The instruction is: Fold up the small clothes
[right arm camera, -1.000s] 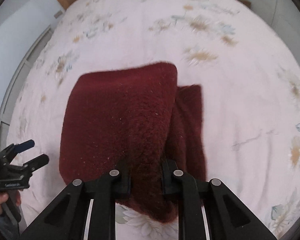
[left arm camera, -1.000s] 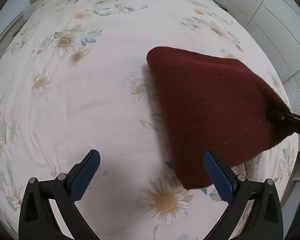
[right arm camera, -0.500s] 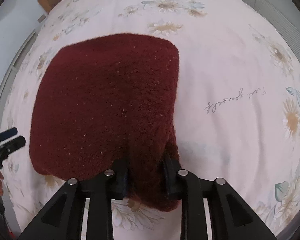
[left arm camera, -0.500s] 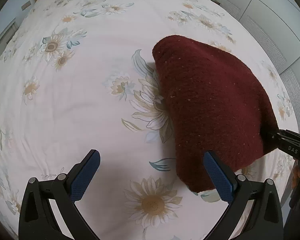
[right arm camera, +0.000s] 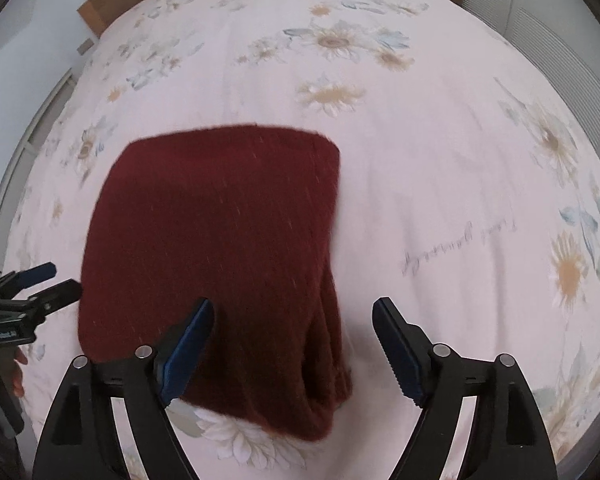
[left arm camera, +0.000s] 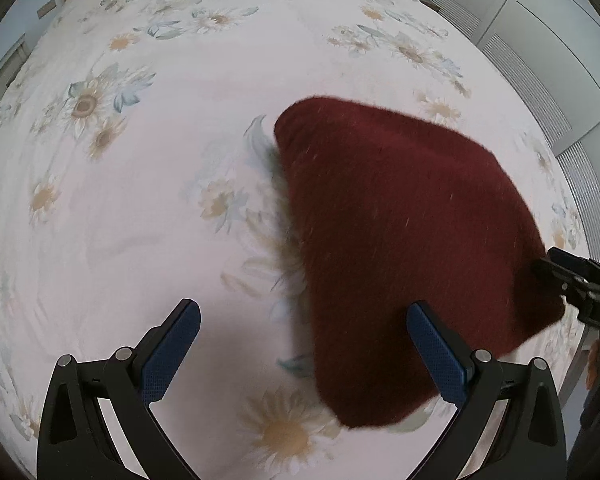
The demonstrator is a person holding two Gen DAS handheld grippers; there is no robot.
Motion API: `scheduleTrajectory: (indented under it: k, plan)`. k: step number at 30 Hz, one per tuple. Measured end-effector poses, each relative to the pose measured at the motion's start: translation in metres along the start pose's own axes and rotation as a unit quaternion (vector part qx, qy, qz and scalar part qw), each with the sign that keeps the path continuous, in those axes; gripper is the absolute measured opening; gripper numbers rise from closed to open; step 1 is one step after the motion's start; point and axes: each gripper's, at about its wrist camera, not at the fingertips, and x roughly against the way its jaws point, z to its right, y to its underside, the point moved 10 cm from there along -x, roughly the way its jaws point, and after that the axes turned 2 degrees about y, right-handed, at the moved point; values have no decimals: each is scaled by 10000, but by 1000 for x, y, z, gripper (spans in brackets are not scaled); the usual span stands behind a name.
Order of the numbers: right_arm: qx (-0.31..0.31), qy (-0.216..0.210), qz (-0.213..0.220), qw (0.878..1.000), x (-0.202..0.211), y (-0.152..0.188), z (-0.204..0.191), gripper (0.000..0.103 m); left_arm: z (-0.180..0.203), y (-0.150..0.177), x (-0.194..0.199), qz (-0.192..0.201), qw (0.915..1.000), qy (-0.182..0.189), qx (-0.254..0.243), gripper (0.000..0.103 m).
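Observation:
A dark red knitted garment [left arm camera: 400, 240] lies folded into a thick rectangle on the floral bed sheet [left arm camera: 140, 200]. My left gripper [left arm camera: 303, 308] hangs open above the garment's left edge, its right finger [left arm camera: 436, 348] over the knit and its left finger over bare sheet. In the right wrist view the garment [right arm camera: 220, 240] fills the left middle. My right gripper [right arm camera: 294, 305] has its jaws opening, and the garment's near right corner lies between them with no pad pressing on it. The same gripper shows at the garment's right edge [left arm camera: 568, 276] in the left wrist view.
White wardrobe doors [left arm camera: 540, 20] stand along the right of the bed. A wooden headboard [right arm camera: 100, 8] is at the far end. My left gripper [right arm camera: 32, 280] and a hand [right arm camera: 4, 368] sit at the left rim of the right wrist view. Bare sheet [right arm camera: 460, 200] lies right of the garment.
The right gripper, shut on the garment's near edge before, has opened and let it go. The garment has settled flat on the sheet. Both grippers have shifted a little.

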Motion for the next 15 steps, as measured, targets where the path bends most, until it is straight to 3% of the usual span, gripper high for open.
scheduleTrajectory:
  k: [5, 15]
  plan:
    - [85, 18, -106, 9999, -15, -13, -5, 102, 20, -24, -14, -48, 9999, 124, 75, 102]
    - [-207, -525, -568, 9968, -62, 18, 2, 102, 19, -4, -64, -447, 9989, -74, 96, 103]
